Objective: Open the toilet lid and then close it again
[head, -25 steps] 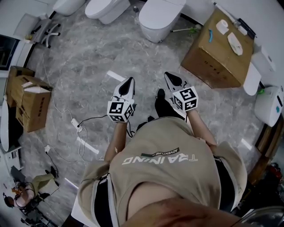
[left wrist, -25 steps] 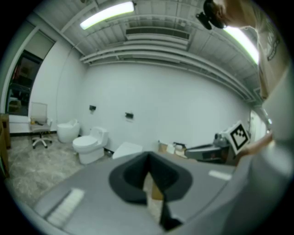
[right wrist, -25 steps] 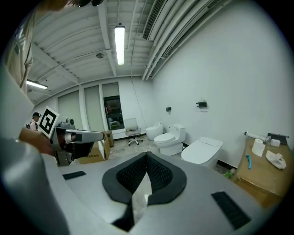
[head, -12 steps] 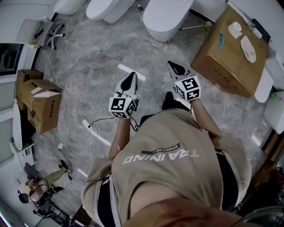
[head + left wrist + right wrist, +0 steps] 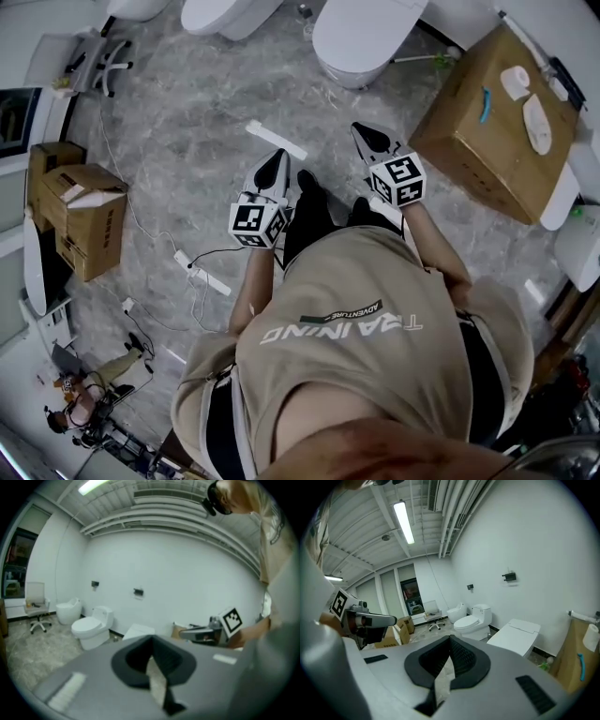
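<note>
**Both tools clenched on nothing, well short of the closed toilet**

The left tool [image 5: 275,161] and the right tool [image 5: 364,136] were held side by side in front of the person, both pointing forward over the grey marble floor [image 5: 187,141]. In each gripper view the jaws met at their tips with nothing held between them: left tool [image 5: 151,641], right tool [image 5: 450,641].

The toilet [image 5: 361,33] stood ahead of the right tool and well apart from it, its toilet lid [image 5: 356,21] down flat. The right gripper view showed the same lid [image 5: 516,633] closed, ahead and to the tool's right. Open floor lay between the tools and the bowl. A short white strip [image 5: 275,139] lay on the floor just ahead of the left tool.

To the right of the right tool stood a large cardboard box [image 5: 487,141], near the toilet, carrying a toilet-paper roll [image 5: 515,80] and a small blue item [image 5: 484,101]. A second toilet [image 5: 225,14] stood ahead and to the left of the left tool. An office chair [image 5: 98,61] stood farther left. Well to the left of that tool sat stacked cardboard boxes [image 5: 80,220], with a cable [image 5: 187,267] trailing over the floor nearer to it.
</note>
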Tool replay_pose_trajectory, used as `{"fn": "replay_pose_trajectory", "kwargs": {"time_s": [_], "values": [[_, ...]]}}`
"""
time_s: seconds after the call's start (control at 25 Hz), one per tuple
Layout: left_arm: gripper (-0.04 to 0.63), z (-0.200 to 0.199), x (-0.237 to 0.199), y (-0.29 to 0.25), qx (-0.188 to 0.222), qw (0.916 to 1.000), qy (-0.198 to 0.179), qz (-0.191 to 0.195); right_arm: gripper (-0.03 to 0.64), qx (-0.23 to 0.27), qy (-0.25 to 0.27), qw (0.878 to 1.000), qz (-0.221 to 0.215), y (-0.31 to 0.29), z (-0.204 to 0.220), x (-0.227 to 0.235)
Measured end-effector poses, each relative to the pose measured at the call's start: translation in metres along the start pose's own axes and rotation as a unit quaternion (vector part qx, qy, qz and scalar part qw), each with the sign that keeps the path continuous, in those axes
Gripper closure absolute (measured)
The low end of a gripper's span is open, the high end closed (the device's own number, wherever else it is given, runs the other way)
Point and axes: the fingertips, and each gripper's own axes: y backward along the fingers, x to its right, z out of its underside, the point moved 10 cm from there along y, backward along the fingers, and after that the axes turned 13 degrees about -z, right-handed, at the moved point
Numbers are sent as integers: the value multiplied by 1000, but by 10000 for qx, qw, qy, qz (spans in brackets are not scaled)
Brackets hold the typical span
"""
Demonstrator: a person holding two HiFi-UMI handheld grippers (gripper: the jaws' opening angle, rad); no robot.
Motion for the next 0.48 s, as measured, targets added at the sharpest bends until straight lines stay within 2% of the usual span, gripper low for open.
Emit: {"fn": "replay_pose_trajectory", "kwargs": {"time_s": [0.24,0.36,0.48], "values": [[592,-26,-61,-50,136,9983,-125,546,606,38,78,9987,502,-50,-32,5],[592,-46,-87,-79,273,9955,-306,851,606,-98,250,9970,722,-71,-50,15],[592,-55,-124,-104,240,9933,-418,1050,606,-64,466,9940,987,-101,-75,21]]}}
